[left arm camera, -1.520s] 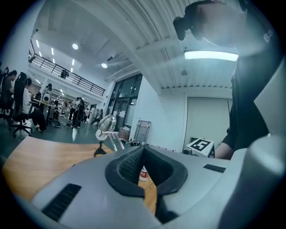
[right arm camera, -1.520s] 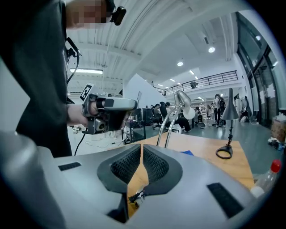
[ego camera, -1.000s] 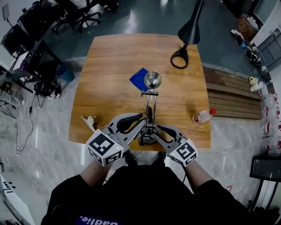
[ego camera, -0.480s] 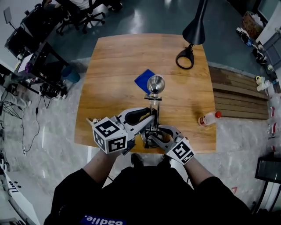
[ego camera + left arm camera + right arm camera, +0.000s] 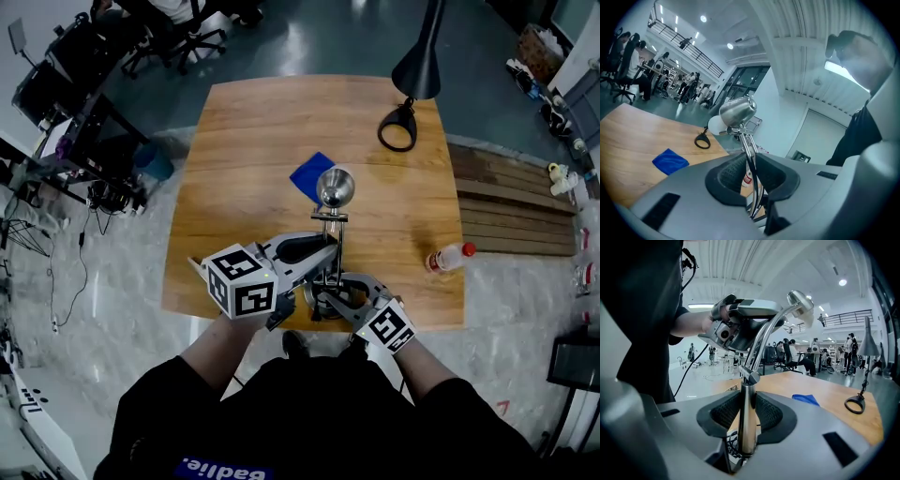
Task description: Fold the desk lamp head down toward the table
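Well, the lamp (image 5: pixel 334 187) is standing at the table's (image 5: pixel 244 141) near edge, its head raised. The right gripper (image 5: pixel 743 401) is clamping the post below the joint, its jaws having just been closing. The left gripper (image 5: pixel 751 158) is closing round the thin arm, one pad touching it and a sliver of gap showing at the other.

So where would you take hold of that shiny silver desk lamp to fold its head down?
Thick upright post, low down, from the near side, to steady it; then the thin arm rods below the head, from the left. The rods pivot at the post's top, so pressing them there should probably tip the head down.
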`<state>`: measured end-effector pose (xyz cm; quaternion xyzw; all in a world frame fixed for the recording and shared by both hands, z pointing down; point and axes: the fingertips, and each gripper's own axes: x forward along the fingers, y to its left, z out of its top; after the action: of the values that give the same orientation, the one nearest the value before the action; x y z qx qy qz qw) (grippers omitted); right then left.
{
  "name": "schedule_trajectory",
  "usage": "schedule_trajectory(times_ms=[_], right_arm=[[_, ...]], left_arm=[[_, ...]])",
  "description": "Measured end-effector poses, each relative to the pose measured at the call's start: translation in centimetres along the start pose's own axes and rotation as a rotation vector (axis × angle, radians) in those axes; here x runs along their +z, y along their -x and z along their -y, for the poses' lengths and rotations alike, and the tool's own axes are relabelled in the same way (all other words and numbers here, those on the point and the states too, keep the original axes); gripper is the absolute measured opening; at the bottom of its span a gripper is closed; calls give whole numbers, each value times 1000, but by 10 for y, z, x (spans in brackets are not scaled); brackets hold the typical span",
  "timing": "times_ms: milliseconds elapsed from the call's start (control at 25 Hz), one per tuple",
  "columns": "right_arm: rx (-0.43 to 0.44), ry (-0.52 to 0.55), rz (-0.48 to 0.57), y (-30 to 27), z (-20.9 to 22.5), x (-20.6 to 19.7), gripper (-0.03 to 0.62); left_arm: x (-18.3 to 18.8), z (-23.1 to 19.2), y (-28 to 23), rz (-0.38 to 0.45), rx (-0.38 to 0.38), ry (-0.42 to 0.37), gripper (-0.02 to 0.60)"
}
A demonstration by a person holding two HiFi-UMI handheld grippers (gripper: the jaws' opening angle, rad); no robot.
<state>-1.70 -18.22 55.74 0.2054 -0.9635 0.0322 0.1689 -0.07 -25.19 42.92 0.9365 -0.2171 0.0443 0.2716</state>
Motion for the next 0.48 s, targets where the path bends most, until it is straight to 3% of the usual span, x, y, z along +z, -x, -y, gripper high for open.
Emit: schedule_trajectory(times_ms=[480], right_arm=[[-11, -8, 8, 0, 0, 1, 106]], left_arm=[[0, -6, -6, -19, -10, 111, 57]])
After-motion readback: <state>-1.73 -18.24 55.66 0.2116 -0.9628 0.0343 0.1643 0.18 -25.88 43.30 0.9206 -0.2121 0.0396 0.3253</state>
